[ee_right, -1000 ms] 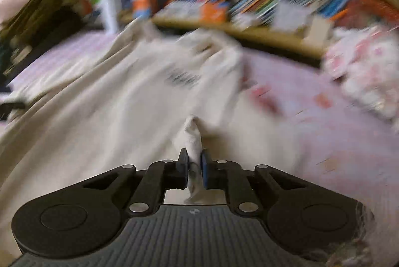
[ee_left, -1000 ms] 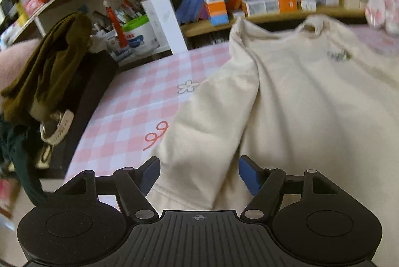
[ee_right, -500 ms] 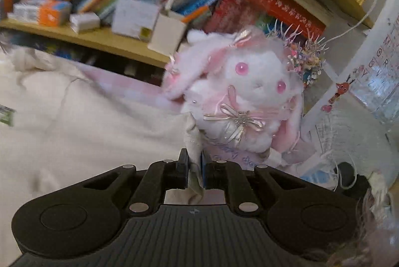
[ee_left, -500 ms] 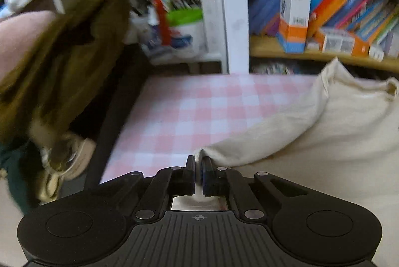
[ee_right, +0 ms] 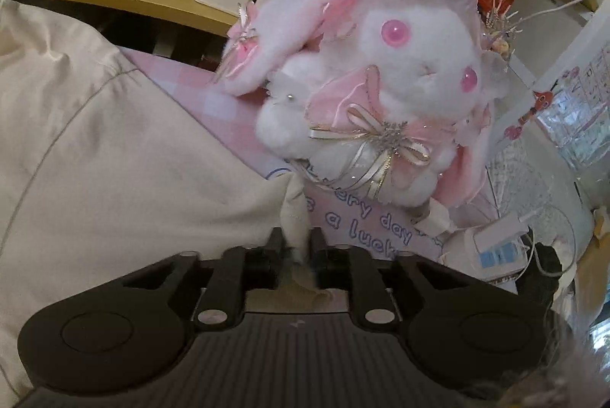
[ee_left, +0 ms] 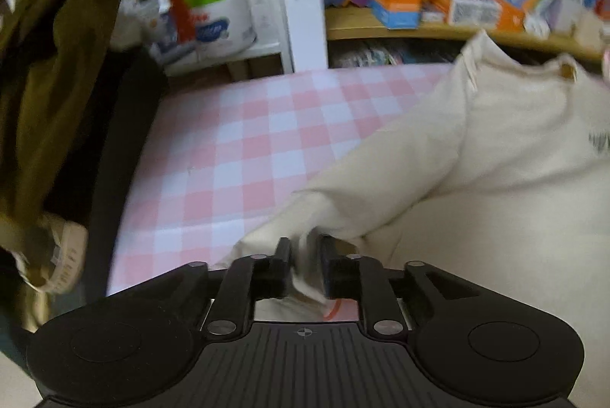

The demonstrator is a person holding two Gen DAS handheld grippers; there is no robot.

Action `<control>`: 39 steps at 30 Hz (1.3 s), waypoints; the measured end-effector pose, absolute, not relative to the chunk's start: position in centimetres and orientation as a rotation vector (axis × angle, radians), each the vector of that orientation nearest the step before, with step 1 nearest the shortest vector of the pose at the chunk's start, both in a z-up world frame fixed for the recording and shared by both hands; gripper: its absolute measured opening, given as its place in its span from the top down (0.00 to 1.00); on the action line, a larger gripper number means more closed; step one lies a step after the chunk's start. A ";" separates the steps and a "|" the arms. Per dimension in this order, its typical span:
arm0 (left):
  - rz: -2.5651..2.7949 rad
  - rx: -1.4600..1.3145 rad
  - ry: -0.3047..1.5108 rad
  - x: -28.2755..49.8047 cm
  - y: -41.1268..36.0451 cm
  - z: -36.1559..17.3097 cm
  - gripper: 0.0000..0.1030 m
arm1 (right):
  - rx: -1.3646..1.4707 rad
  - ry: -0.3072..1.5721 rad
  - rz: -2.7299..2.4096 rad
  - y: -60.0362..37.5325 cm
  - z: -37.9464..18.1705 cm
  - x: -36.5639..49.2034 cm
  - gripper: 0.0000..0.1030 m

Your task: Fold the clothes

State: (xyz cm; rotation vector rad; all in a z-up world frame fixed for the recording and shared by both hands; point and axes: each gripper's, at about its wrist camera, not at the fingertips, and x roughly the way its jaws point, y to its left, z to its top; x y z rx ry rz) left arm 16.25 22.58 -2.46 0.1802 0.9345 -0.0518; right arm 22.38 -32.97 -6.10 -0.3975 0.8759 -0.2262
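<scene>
Left wrist: cream sweatshirt sleeve end between parted fingers.

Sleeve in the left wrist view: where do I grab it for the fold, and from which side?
Take the sleeve at its cuff, coming from the near edge of the checked cloth. It lies flat, slanting out from the sweatshirt, so the cuff is its free end, nearest that edge.

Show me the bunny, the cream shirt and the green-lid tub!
bunny point(ee_right: 415, 65), right wrist view, on its white face.
cream shirt point(ee_left: 514, 156), left wrist view, on its chest.
green-lid tub point(ee_left: 219, 13), left wrist view, on its white side.
</scene>
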 end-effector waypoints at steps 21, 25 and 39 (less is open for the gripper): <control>-0.177 0.520 0.860 17.3 13.7 -4.1 0.51 | -0.227 0.881 0.401 -14.5 -5.3 -1.7 0.56; -0.221 0.494 0.922 19.0 13.7 -4.4 0.65 | -0.214 0.890 0.392 -14.5 -5.5 -3.0 0.55; -0.324 0.378 0.885 20.9 14.6 -1.8 0.84 | -0.167 0.901 0.347 -15.6 -6.1 -3.3 0.42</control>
